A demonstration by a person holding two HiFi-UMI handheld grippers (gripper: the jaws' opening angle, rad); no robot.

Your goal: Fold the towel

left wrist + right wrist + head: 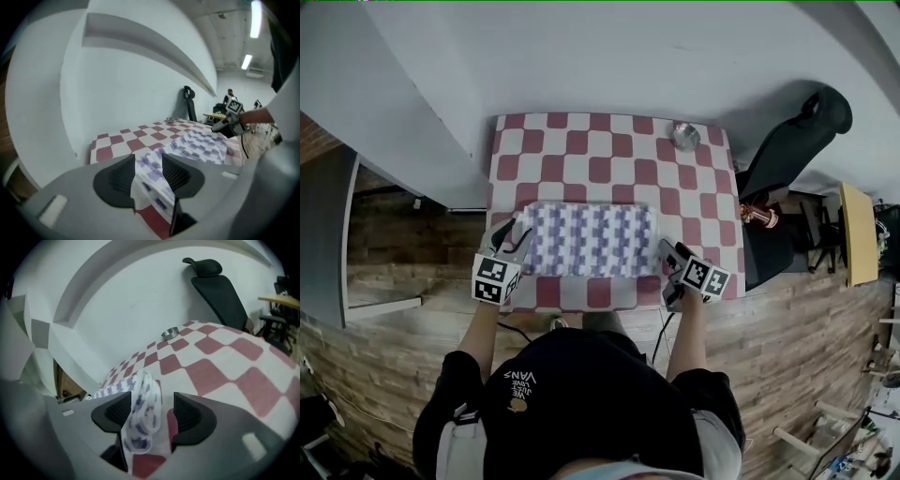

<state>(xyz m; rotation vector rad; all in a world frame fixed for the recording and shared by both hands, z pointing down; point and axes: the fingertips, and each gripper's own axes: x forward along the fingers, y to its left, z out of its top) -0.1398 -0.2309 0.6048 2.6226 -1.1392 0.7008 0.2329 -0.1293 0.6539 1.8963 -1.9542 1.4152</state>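
A white towel [592,239] with purple checks lies folded into a rectangle on the red-and-white checked table [600,141], near its front edge. My left gripper [514,239] sits at the towel's left end and my right gripper [670,251] at its right end. In the left gripper view the jaws [148,171] stand apart with the towel's edge [150,183] running loosely between the pads. In the right gripper view the jaws [152,416] are wide apart; a rolled towel corner [140,423] lies between them, beside the left pad and clear of the right one.
A small metal bowl [684,136] stands at the table's far right corner. A black office chair [787,141] is just past the table's right side, with a yellow side table [858,234] beyond it. White walls close in behind and to the left.
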